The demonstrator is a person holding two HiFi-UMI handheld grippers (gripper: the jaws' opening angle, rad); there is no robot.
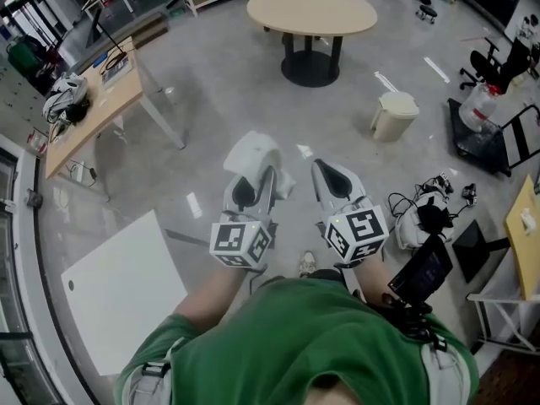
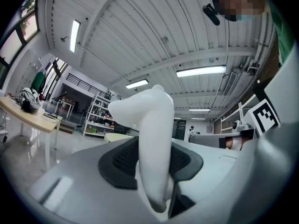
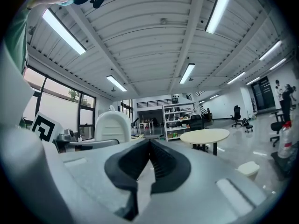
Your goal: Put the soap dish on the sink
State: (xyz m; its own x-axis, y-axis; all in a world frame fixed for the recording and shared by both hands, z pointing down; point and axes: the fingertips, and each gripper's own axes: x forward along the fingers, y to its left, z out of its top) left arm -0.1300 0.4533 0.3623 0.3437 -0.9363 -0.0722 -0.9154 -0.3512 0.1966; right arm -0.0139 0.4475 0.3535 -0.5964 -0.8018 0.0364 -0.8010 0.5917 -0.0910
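Note:
The white soap dish stands up on edge between the jaws of my left gripper, which is shut on it and held level above the floor. In the left gripper view the soap dish rises between the two dark pads. My right gripper is held level beside the left one, its jaws shut with nothing between them. Its dark pads meet in the right gripper view, where the soap dish shows off to the left. No sink is in any view.
A round beige table stands ahead, with a white bin to its right. A wooden desk runs along the left, and a white board lies lower left. Bags and cables lie on the floor at right.

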